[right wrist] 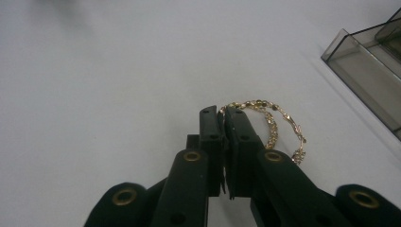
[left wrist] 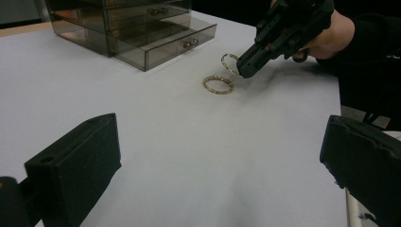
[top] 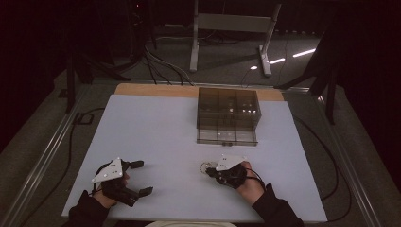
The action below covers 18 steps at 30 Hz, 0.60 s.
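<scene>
While the drawer box (top: 228, 116) waits at the desk's far edge with its bottom drawer open, the left gripper (top: 142, 177) idles open and the right gripper (right wrist: 222, 113), near the front edge, pinches one bracelet (right wrist: 279, 124); lift it slowly, clear of the second bracelet (left wrist: 218, 84) lying beside it.

Count on your desk: two bracelets, one drawer box, two grippers.

You have two gold bracelets (left wrist: 218, 84) and (left wrist: 230, 64) side by side, one smoky clear drawer box (top: 228, 116) at twelve o'clock from them with its bottom drawer (left wrist: 165, 45) pulled out, and one white desk (top: 156, 137) carrying everything.
</scene>
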Motion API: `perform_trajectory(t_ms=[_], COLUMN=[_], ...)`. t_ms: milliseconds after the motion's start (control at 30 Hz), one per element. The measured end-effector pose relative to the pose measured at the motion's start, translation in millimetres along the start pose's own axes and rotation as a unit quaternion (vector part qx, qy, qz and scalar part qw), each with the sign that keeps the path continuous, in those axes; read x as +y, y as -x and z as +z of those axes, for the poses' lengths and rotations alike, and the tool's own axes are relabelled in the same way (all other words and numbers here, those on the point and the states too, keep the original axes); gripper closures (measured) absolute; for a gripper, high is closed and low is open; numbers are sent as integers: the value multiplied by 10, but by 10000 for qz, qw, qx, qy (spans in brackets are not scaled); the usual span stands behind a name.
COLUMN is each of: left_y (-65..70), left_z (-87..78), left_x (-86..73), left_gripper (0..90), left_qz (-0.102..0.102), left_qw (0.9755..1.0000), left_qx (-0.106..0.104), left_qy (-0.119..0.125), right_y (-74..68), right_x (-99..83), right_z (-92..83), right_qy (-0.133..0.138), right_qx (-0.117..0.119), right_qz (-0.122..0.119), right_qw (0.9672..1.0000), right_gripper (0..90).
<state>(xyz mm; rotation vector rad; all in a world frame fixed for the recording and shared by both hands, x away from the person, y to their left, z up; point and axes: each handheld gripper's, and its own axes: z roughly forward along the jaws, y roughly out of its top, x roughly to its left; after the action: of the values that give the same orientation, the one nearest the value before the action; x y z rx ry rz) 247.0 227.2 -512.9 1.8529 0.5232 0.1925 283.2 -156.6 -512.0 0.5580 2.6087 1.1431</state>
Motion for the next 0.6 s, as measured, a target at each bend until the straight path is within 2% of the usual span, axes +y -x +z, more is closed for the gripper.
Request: perform_trajectory(t_ms=[600], left_y=[-8], left_z=[-7], left_x=[5], left_gripper=[5], left_qz=[4], left_qw=[10000], left_qx=[-5], left_qy=[22], right_y=[118], right_x=[136], right_z=[-94], right_qy=[72], right_qx=[-137], right_qz=[79], right_qw=[9998], right_gripper=[868])
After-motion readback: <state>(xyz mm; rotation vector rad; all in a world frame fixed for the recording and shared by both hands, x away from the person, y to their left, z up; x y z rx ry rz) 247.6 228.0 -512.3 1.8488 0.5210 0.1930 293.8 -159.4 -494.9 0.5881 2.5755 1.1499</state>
